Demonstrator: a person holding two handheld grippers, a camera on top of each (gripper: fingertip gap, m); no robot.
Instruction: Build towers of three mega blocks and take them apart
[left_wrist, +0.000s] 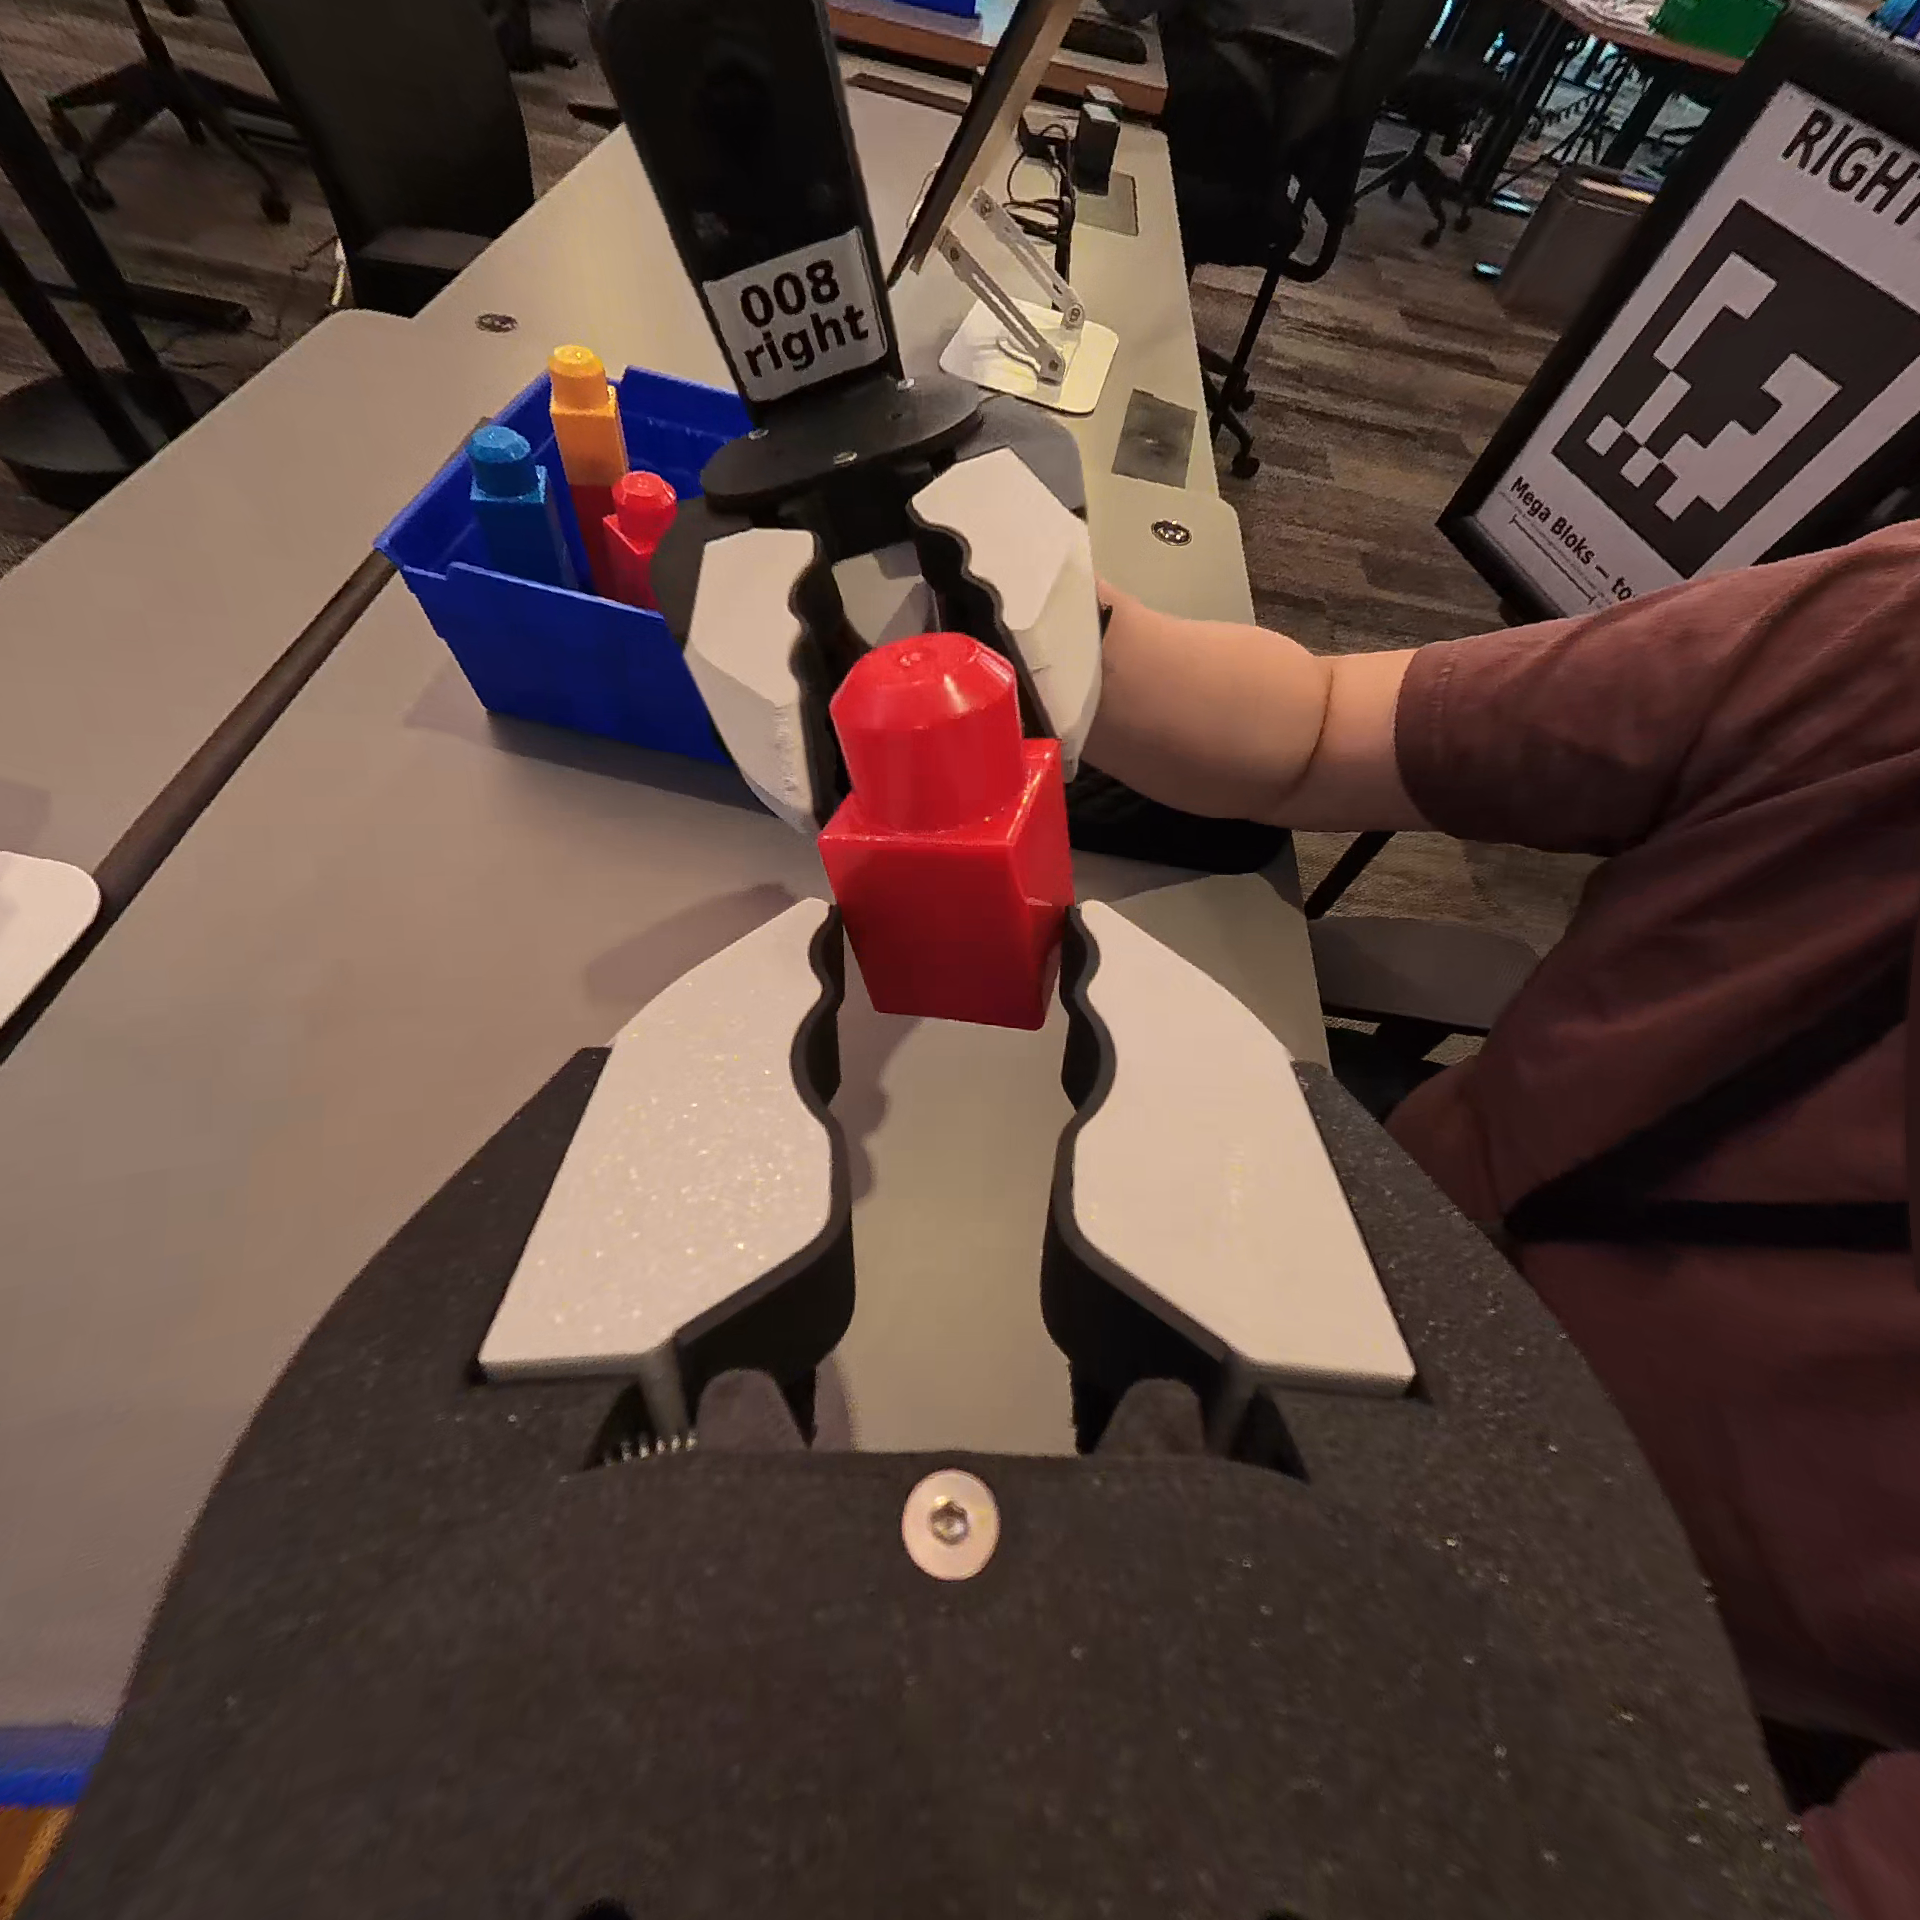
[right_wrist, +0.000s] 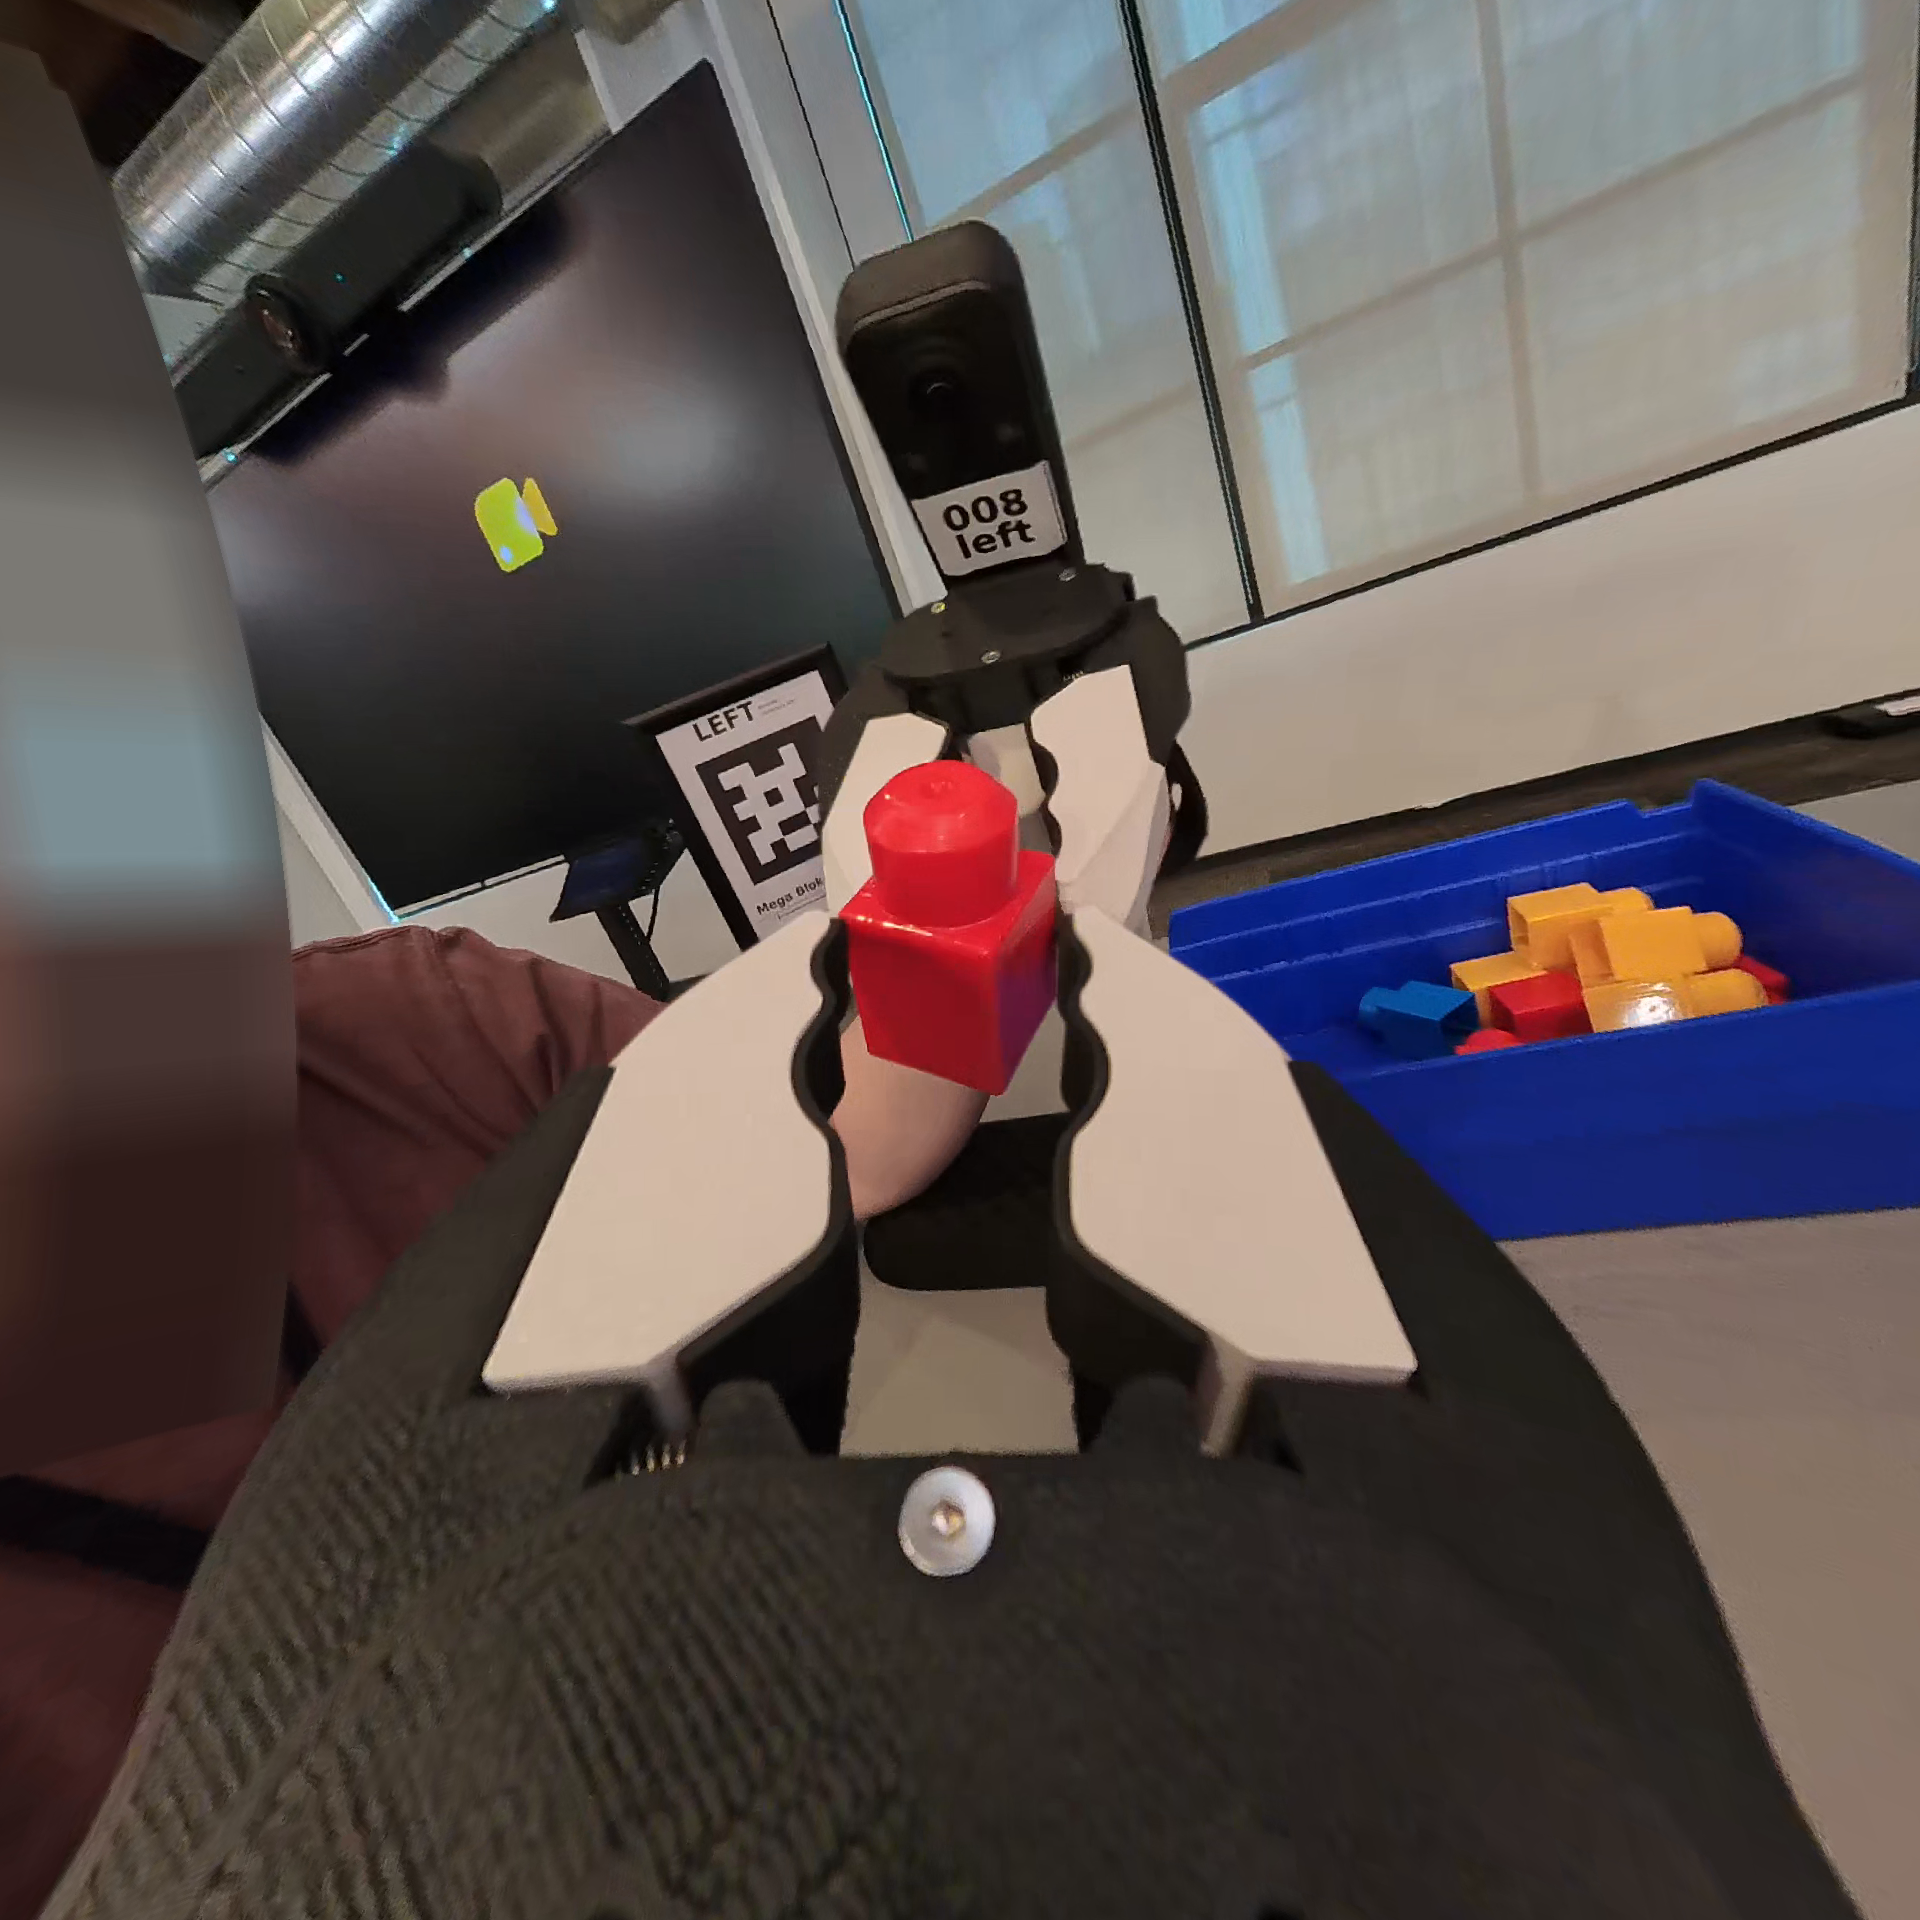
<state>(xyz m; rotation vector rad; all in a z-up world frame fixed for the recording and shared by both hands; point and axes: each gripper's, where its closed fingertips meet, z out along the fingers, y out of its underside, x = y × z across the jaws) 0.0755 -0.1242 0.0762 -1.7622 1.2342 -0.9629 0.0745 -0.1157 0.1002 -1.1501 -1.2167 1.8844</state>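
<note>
A single red mega block (left_wrist: 951, 883) is held in the air above the grey table (left_wrist: 364, 935), stud up and slightly tilted, with both tools clamped on its square body from opposite sides. The left tool (left_wrist: 948, 940) presses its fingertips on the block's flanks, and the right tool (right_wrist: 951, 961) does the same, facing it. A blue bin (right_wrist: 1621, 1122) of loose yellow, red and blue blocks sits nearby on the table.
</note>
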